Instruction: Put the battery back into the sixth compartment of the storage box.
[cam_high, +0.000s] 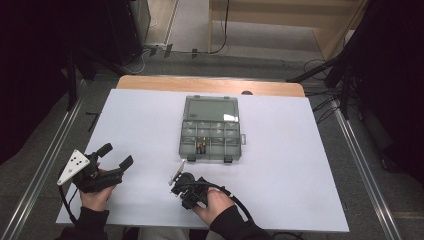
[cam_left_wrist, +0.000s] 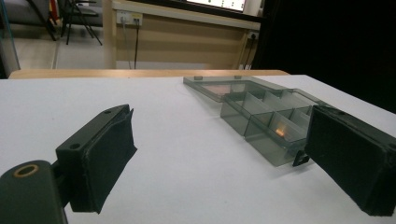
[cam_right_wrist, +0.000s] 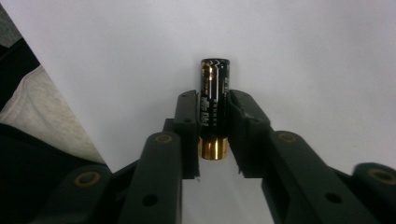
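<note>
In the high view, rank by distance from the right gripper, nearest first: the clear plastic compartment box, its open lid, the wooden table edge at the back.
1. Clear plastic compartment box: just beyond the right gripper, which grips a black-and-gold battery.
2. Open lid: lying flat behind the box.
3. Wooden table edge: farthest, along the back.

I see the black-and-gold battery (cam_right_wrist: 214, 108) clamped lengthwise between black pads over the white table (cam_right_wrist: 303, 56).
</note>
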